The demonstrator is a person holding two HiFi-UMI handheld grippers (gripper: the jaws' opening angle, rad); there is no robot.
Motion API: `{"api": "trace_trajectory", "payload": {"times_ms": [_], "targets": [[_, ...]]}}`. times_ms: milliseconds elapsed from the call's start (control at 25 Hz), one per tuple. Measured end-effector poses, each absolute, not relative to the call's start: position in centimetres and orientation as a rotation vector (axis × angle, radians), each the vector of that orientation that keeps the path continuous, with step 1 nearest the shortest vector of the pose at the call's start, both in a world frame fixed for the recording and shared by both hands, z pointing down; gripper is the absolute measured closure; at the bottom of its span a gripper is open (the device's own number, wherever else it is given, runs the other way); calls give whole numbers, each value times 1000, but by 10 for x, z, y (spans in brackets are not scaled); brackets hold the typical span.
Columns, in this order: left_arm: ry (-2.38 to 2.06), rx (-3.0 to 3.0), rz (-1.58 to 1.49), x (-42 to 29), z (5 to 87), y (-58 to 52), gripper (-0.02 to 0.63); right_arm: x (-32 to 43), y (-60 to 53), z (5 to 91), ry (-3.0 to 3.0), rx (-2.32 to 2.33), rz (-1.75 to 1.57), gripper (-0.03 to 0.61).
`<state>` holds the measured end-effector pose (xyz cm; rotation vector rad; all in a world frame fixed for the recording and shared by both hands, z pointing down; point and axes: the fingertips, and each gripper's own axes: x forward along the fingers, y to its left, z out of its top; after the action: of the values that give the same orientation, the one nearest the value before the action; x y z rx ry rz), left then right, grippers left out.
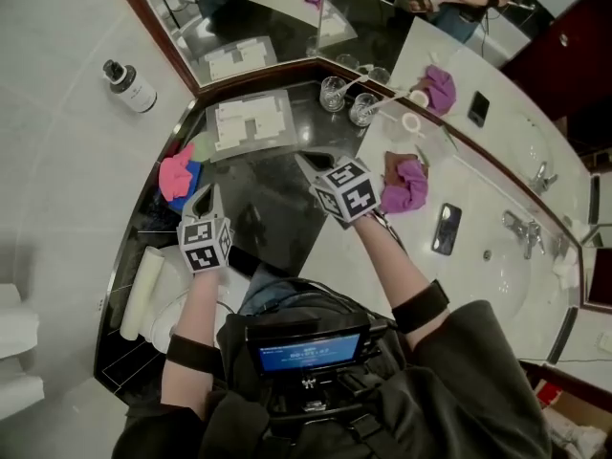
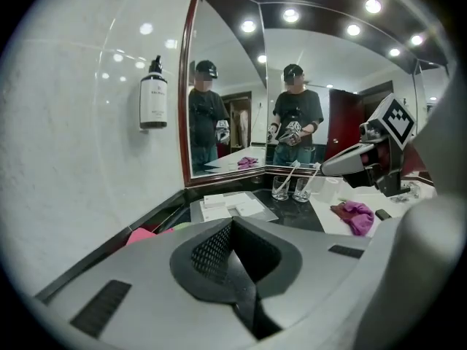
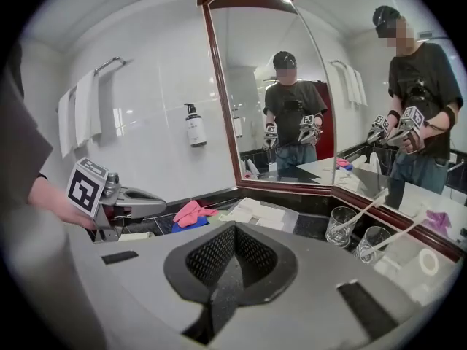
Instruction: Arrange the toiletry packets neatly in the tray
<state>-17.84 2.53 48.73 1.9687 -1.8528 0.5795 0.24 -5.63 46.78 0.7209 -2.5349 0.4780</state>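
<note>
A clear tray (image 1: 216, 149) sits on the dark counter in the corner below the mirror. Several white toiletry packets (image 1: 251, 119) lie flat inside it. The tray (image 2: 257, 214) and packets (image 2: 225, 204) also show in the left gripper view, and the packets (image 3: 264, 213) in the right gripper view. My left gripper (image 1: 205, 199) hovers above the counter's near left, shut and empty. Near the tray's right front corner, my right gripper (image 1: 308, 164) is raised, shut with nothing in it. Both sets of jaws meet tip to tip in their own views (image 2: 236, 232) (image 3: 232, 248).
Two glasses (image 1: 346, 99) holding toothbrushes stand right of the tray. A pink cloth (image 1: 176, 176) over a blue one lies to its left, a rolled towel (image 1: 142, 293) nearer me. On the white counter are a purple cloth (image 1: 405, 187), a phone (image 1: 446, 228) and a basin with tap (image 1: 524, 229).
</note>
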Motion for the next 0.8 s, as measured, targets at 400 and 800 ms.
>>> {"api": "trace_trajectory", "payload": {"times_ms": [400,800], "targets": [[-1751,1998,542,-167,474,45,612,63,-42,469,-2534,924,596,577],[-1726,2001,525,-164,474,49,612,77,-32,481,-2506,995,597,577]]}}
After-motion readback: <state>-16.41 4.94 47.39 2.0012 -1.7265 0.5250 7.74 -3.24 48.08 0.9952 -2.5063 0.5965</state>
